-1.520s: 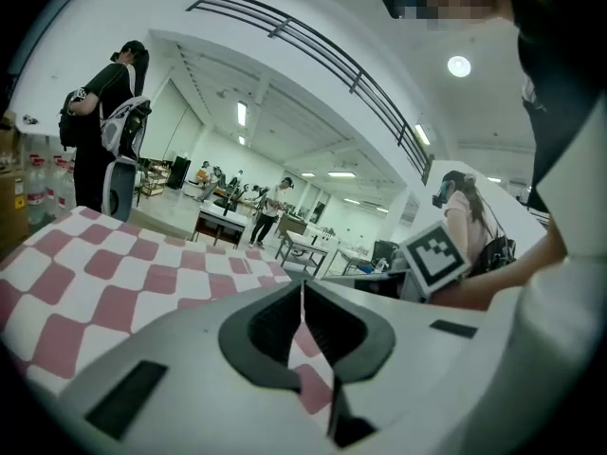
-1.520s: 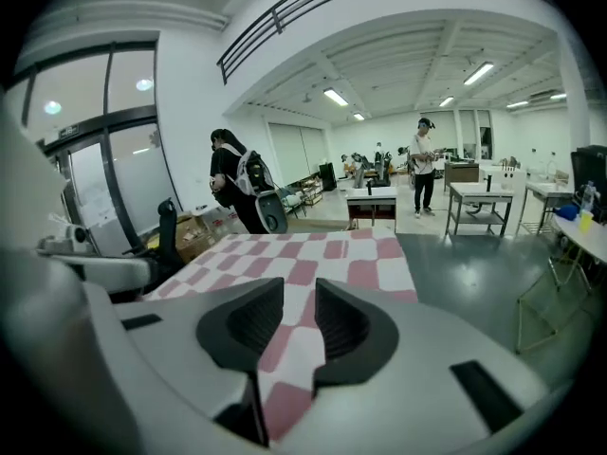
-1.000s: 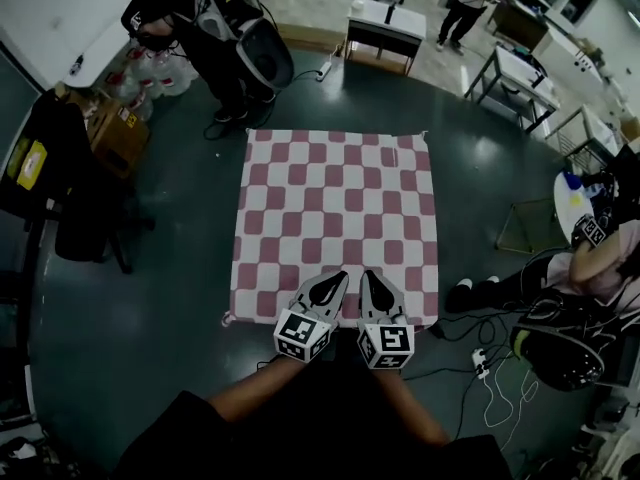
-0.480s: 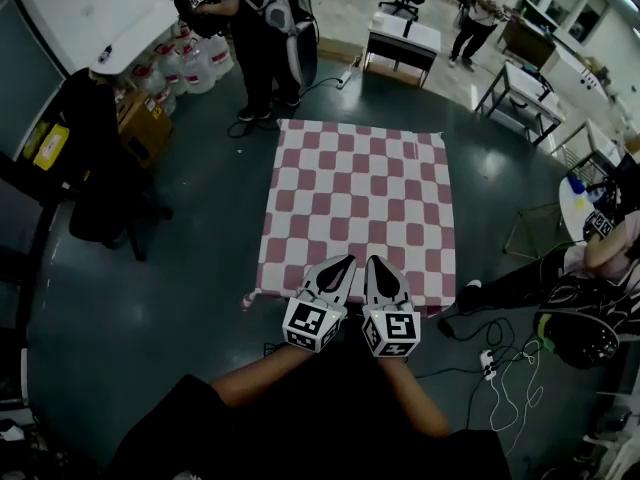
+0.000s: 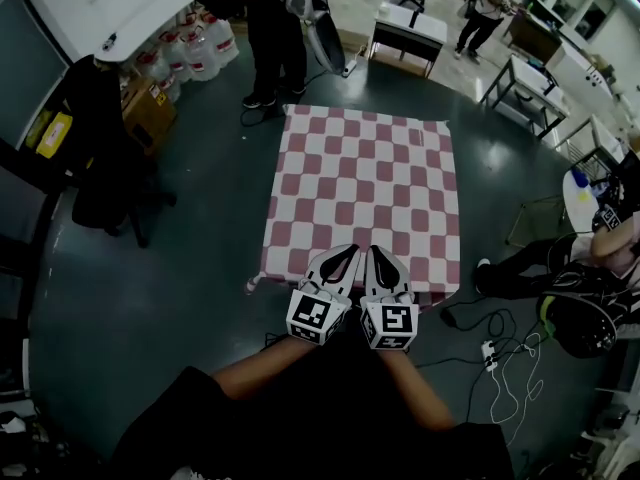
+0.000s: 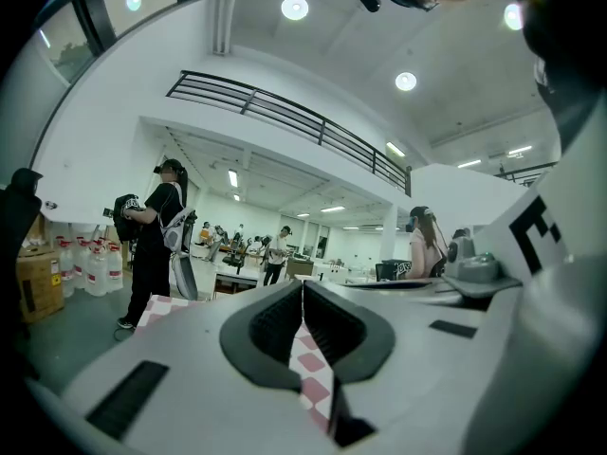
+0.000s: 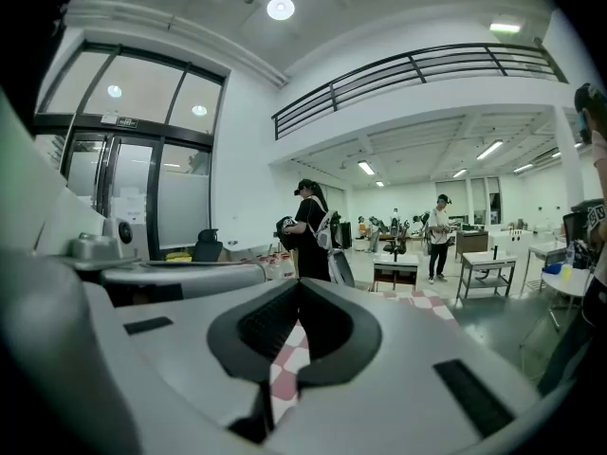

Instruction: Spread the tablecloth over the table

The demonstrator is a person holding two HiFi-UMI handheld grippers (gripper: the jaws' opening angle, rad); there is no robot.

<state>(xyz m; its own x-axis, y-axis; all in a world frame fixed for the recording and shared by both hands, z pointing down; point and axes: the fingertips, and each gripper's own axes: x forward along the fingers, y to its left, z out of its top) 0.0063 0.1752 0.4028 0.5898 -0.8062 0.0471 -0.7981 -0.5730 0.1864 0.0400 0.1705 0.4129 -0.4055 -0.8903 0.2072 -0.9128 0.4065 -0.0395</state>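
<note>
Pinches the near edge of the red-and-white checked tablecloth [image 5: 365, 168] in the left gripper [image 5: 345, 252], jaws closed on the cloth. Clamps the same edge just beside it with the right gripper [image 5: 373, 252], likewise clenched on fabric. Shows the rest lying flat, stretched away ahead.
</note>
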